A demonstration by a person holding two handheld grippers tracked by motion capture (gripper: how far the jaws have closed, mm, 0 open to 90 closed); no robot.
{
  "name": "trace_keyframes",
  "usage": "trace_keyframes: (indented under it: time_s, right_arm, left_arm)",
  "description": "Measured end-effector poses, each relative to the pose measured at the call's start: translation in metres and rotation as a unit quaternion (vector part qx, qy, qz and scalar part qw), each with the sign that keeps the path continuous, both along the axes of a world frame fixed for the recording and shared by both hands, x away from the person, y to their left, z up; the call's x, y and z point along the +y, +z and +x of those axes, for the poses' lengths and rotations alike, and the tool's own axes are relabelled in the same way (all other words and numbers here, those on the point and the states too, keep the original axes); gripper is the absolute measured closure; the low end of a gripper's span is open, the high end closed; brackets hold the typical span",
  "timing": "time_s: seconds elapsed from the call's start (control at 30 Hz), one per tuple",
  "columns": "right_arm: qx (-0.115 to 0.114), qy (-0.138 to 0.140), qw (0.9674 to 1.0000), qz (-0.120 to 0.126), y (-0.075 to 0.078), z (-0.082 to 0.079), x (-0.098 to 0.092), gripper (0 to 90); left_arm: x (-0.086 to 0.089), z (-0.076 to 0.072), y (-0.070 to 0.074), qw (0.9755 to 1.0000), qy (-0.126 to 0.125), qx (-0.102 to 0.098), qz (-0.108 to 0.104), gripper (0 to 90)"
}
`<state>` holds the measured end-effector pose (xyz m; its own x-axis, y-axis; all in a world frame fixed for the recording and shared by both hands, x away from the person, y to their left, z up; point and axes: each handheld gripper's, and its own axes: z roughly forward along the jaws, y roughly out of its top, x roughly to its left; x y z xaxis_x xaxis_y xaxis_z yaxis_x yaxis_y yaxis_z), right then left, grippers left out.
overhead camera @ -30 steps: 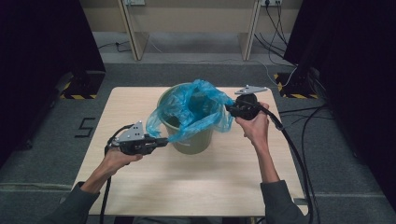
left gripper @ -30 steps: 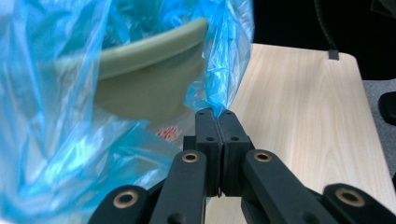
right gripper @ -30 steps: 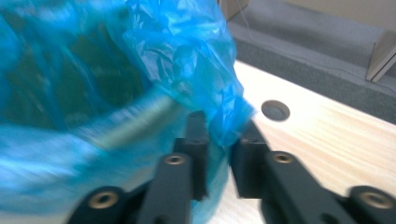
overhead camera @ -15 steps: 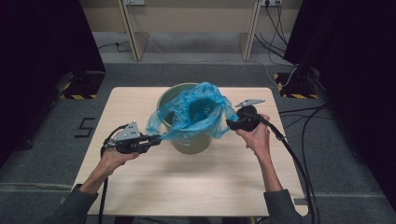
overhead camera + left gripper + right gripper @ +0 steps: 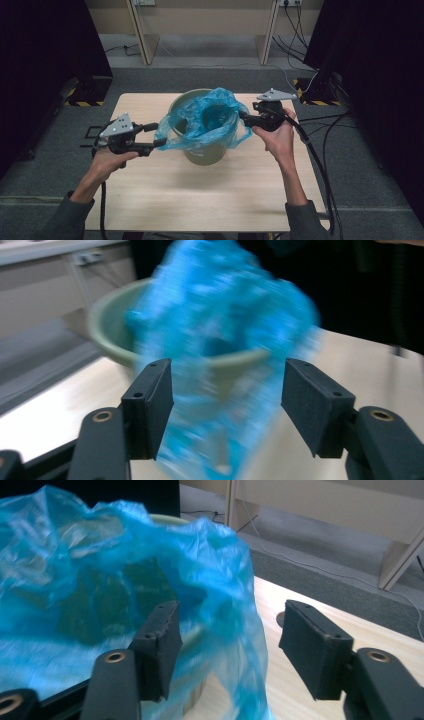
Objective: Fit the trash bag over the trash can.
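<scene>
High view: two hand-held grippers flank a green bucket lined with a blue plastic bag on the wooden surface.

From the left, the left hand-held gripper sits at the bag's left edge – its jaws have just been opening and now stand apart, with blurred blue film hanging between the pads without being pinched. The blue plastic bag drapes over the rim of the green bucket, which stands mid-surface. On the right, the right hand-held gripper points at the bag's other edge – its jaws have also just been opening and stand apart, with film loose between them.
</scene>
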<state>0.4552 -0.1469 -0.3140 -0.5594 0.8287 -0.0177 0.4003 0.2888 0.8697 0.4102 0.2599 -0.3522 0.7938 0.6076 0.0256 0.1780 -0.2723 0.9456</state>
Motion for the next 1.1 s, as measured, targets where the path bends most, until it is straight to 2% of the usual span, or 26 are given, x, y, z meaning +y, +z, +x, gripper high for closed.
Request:
trace_keyframes:
  time_s: [0.07, 0.13, 0.2, 0.23, 0.27, 0.3, 0.37, 0.43, 0.63, 0.73, 0.87, 1.0, 1.07, 1.1]
  right_arm:
    - [0.008, 0.004, 1.0000, -0.004, -0.002, 0.012, 0.005, 44.8]
    - [0.017, 0.009, 0.9998, -0.004, -0.006, 0.025, 0.009, 46.6]
    - [0.020, 0.018, 0.9996, -0.007, -0.009, 0.034, 0.012, 55.5]
    - [0.020, 0.024, 0.9994, -0.015, -0.010, 0.039, 0.013, 62.6]
    - [0.016, 0.029, 0.9991, -0.025, -0.012, 0.045, 0.014, 67.7]
    - [0.017, 0.029, 0.9991, -0.027, -0.012, 0.049, 0.013, 72.2]
    - [0.016, 0.031, 0.9990, -0.027, -0.014, 0.059, 0.011, 78.0]
    - [0.015, 0.033, 0.9990, -0.026, -0.016, 0.070, 0.009, 83.4]
    - [0.034, 0.031, 0.9988, -0.017, -0.029, 0.098, 0.008, 87.2]
    - [0.045, 0.042, 0.9981, -0.011, -0.040, 0.111, 0.011, 88.0]
    - [0.055, 0.056, 0.9969, 0.008, -0.052, 0.121, 0.012, 88.3]
    - [0.066, 0.065, 0.9955, 0.022, -0.061, 0.126, 0.015, 88.1]
    - [0.072, 0.067, 0.9950, 0.019, -0.063, 0.126, 0.017, 82.2]
    - [0.076, 0.056, 0.9955, 0.012, -0.064, 0.126, 0.017, 75.9]
  left_arm:
    - [0.000, 0.012, -0.001, 0.9998, 0.014, 0.012, -0.011, 34.4]
    - [-0.002, 0.025, -0.005, 0.9993, 0.017, 0.027, -0.019, 33.6]
    - [-0.004, 0.035, -0.009, 0.9989, 0.015, 0.038, -0.022, 35.7]
    - [-0.005, 0.039, -0.011, 0.9991, 0.010, 0.037, -0.020, 42.3]
    - [-0.005, 0.042, -0.012, 0.9992, 0.009, 0.034, -0.020, 53.3]
    - [-0.004, 0.046, -0.013, 0.9991, 0.011, 0.032, -0.027, 60.5]
    - [-0.001, 0.052, -0.016, 0.9988, 0.019, 0.026, -0.036, 80.7]
    - [0.002, 0.058, -0.019, 0.9987, 0.022, 0.030, -0.035, 87.8]
    - [0.006, 0.074, -0.034, 0.9979, 0.042, 0.037, -0.031, 89.6]
    - [0.007, 0.080, -0.039, 0.9977, 0.051, 0.034, -0.029, 89.7]
    - [0.008, 0.084, -0.045, 0.9976, 0.062, 0.029, -0.011, 89.7]
    - [0.010, 0.087, -0.051, 0.9973, 0.065, 0.034, -0.008, 89.8]
    - [0.010, 0.086, -0.055, 0.9972, 0.065, 0.036, -0.002, 89.8]
    - [0.010, 0.086, -0.057, 0.9972, 0.066, 0.035, 0.001, 89.8]
